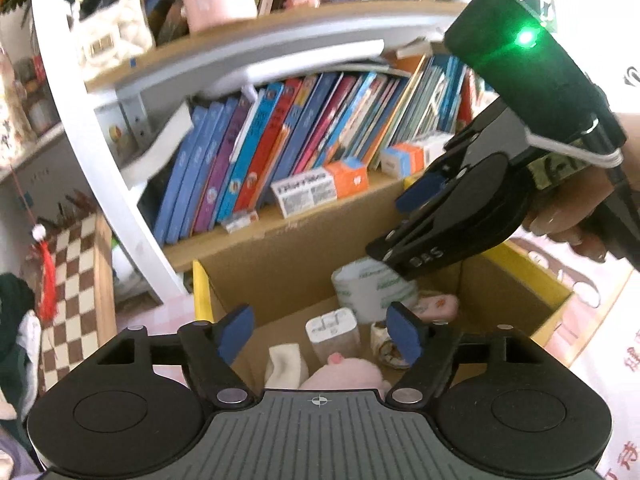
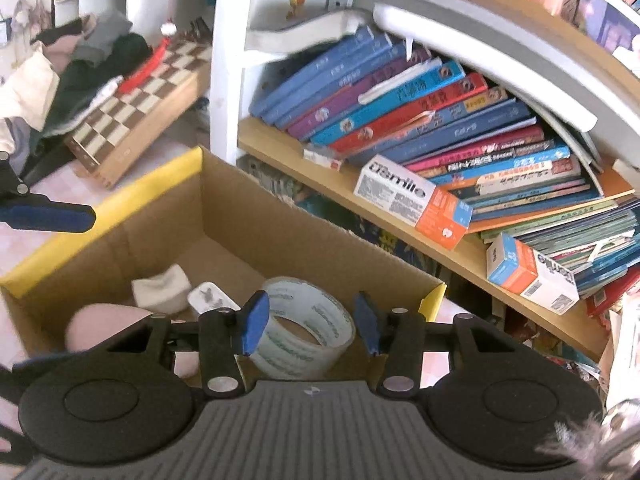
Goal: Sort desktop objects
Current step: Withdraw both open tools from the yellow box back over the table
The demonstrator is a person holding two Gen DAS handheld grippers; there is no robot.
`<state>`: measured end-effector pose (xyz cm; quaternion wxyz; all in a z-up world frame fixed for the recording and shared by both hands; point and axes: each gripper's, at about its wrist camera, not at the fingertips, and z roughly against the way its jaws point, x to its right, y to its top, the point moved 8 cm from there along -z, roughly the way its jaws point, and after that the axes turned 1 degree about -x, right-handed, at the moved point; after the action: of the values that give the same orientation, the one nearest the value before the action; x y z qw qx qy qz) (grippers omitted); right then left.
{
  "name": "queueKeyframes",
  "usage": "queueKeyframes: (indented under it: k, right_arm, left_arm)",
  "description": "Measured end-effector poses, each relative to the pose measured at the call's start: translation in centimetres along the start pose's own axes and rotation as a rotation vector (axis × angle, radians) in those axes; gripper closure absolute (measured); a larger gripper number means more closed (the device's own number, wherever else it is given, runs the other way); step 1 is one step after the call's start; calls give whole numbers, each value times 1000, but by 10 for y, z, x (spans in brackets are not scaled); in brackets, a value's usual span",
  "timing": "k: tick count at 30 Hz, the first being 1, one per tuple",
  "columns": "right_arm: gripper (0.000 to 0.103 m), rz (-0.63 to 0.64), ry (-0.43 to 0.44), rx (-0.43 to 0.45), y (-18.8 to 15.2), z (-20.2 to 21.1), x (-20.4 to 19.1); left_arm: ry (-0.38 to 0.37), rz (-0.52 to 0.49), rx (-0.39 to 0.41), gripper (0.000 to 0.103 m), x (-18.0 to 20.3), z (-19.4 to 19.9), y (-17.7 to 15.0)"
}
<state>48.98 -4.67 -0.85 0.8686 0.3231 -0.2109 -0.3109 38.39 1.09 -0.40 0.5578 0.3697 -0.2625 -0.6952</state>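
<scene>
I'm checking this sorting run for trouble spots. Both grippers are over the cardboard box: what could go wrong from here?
1. The right gripper hangs open just above the clear roll of packing tape in the brown cardboard box; the roll leans on the wall and might roll or tip.
2. The left gripper is open over the same box, close by, so the two could collide.
3. The white charger block and pink plush toy crowd the box floor.
</scene>
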Motion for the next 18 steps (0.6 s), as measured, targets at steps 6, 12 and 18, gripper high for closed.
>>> queueKeyframes:
  k: [6,12,18]
  right_arm:
    - [47,-39,-3,75,1,40,-8]
    - [44,-84,-27,128,-8,75,-15]
    - [43,-122,-43,167,-25,106,-29]
  left_arm:
    - [15,5,82,22,4,37,6]
    - [79,92,91,17,-10,61,-13]
    - [80,148,82,17,-16,87,-36]
